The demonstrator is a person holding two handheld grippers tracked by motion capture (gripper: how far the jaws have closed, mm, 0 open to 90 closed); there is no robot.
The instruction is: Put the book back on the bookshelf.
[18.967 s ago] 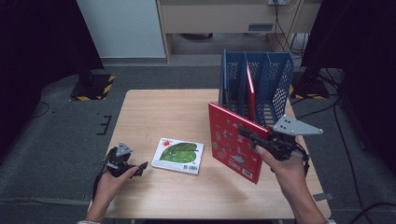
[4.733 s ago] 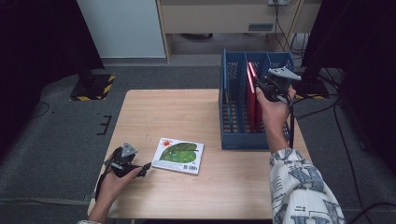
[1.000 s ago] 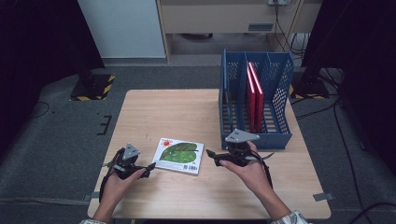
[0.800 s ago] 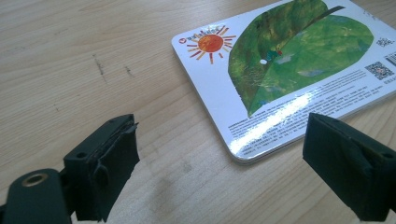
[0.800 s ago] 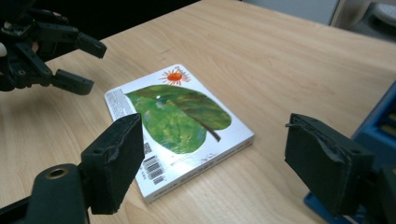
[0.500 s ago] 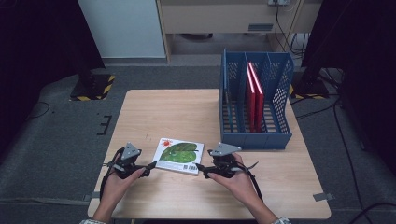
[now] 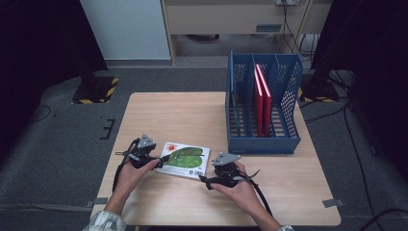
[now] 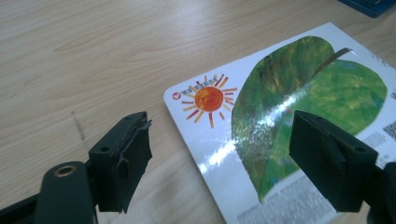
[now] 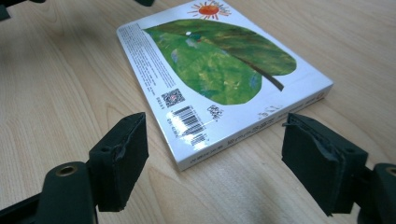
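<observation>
We hold both grippers low at the picture book (image 7: 185, 160), which lies flat on the wooden table (image 7: 192, 115). Our left gripper (image 7: 162, 157), jaws apart and just closing, straddles its sun corner; our right gripper (image 7: 204, 180), jaws apart, frames the barcode corner.

Book (image 7: 184, 160) lies flat on table (image 7: 183, 110), near front edge, left of centre. Left gripper (image 7: 163, 158) at book's left end; right gripper (image 7: 204, 180) at its front right corner, just beside. Rack (image 7: 262, 139) stands on table's right half, behind and right of book, well apart. Two books (image 7: 262, 98) upright in rack's middle slot.
</observation>
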